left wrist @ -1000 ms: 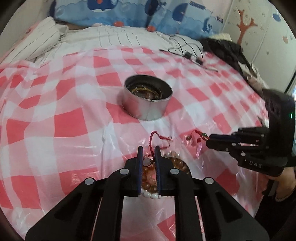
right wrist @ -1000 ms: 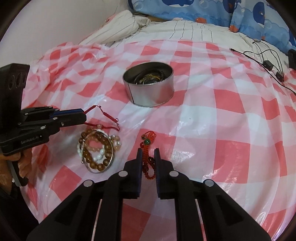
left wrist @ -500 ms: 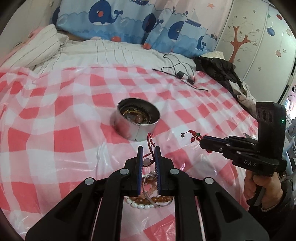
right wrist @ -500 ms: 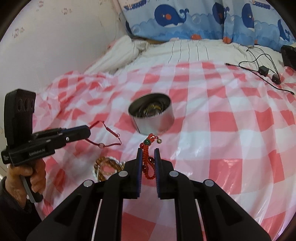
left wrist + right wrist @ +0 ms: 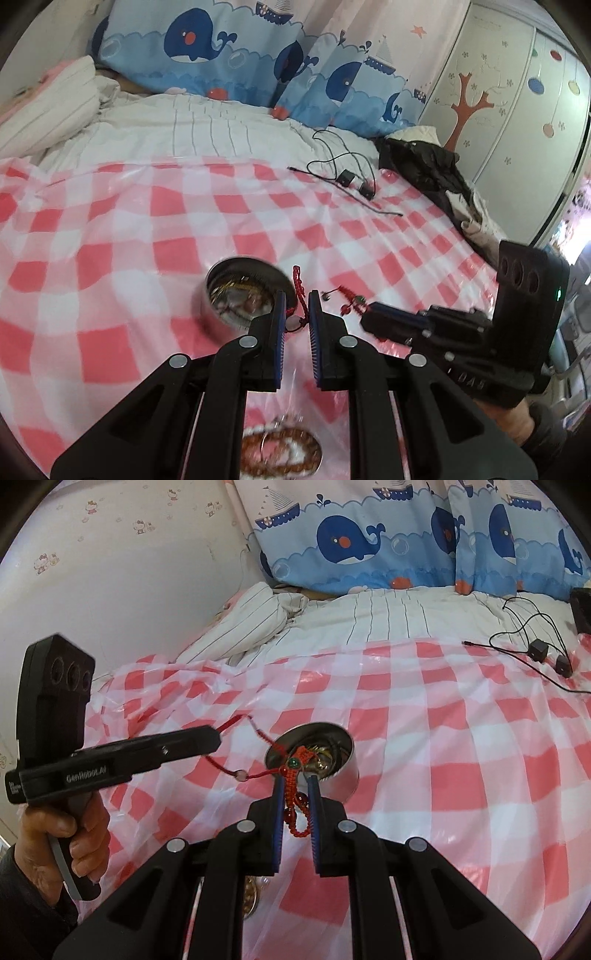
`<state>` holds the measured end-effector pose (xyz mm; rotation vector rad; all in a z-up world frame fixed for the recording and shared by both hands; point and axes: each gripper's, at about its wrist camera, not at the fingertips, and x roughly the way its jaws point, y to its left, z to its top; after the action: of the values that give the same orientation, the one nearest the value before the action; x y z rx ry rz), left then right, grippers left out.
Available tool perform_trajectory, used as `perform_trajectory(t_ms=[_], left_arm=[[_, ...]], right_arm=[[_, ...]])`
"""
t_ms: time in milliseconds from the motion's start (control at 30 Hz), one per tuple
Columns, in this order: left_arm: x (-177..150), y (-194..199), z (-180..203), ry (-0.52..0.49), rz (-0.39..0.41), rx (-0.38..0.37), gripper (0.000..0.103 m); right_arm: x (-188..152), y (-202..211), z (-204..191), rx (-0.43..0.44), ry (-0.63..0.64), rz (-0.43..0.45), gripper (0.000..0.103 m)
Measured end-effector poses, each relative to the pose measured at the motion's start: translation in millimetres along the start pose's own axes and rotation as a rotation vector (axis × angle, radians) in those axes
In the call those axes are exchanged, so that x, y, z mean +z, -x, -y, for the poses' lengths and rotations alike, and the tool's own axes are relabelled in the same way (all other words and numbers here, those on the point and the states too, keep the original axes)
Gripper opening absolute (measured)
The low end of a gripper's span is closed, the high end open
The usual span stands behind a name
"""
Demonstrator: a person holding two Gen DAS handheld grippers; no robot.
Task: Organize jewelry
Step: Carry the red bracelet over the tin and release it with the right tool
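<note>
- Red-and-white checked plastic sheet [image 5: 461, 760] over the bed: my work surface; the round, open silver metal tin [image 5: 338, 771] standing on it is the landmark for all that follows.
- Step in hand, as I judge it: carrying two pieces to the tin at once. My left gripper [image 5: 295, 314] is clamped on a thin red cord bracelet with a pale bead [image 5: 297, 295], raised just beside the tin's rim; the cord hangs slack toward the tin.
- My right gripper [image 5: 295, 794] is pinched on a knotted red bracelet with a green bead and dark red beads [image 5: 293, 779], held on the near side of the tin, above the sheet.
- Next move, in my estimate: bring each piece over the tin's mouth, then part the fingers so it drops among the jewelry already inside. The two cords hang close and could tangle or drape over the rim.
- Brown-and-white beaded bracelets [image 5: 280, 448] lie on the sheet nearer me than the tin, not yet collected.
- Black cable with two small adapters [image 5: 535, 653] lies well beyond the tin, out of the way.
</note>
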<state>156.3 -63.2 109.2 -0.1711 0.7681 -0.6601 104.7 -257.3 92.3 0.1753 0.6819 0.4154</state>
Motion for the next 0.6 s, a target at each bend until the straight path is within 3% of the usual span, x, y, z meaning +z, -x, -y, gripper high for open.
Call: perform_trajectory(t_ms=[100,167,267,433,500,533,600], left_arm=[[9.7,-15.7,-5.8,0.023,-0.004,-0.023,0.011],[14.6,-38.1,-17.0,0.051,-0.042,0.010,0.014],[14.2,-61.1,-38.1,0.095,-0.115,0.118,0.032],[6.9,-38.0,-53.7,0.096,-0.080,0.182,0.046],[1.9,-24.8,-53.0,0.085,-0.066,0.194,0.048],[-1.4,-19.3,-50.9,0.073,-0.062,0.204,0.052],[-13.8,-6.1,-43.7,0.041,-0.055,0.226,0.056]], right_arm=[[8.1,-6.9,0.8,-0.009,0.016,0.008,0.013],[13.3,-14.8,0.4,-0.021,0.030,0.009,0.013],[19.2,-32.9,-2.8,-0.032,0.064,-0.010,0.013],[28.6,-66.4,-8.6,-0.045,0.112,-0.040,0.013],[27.2,-84.3,-6.9,-0.067,0.112,-0.108,0.026],[22.9,-87.3,-4.5,-0.080,0.102,-0.130,0.040],[18.1,-77.7,-3.1,-0.096,0.097,-0.132,0.041]])
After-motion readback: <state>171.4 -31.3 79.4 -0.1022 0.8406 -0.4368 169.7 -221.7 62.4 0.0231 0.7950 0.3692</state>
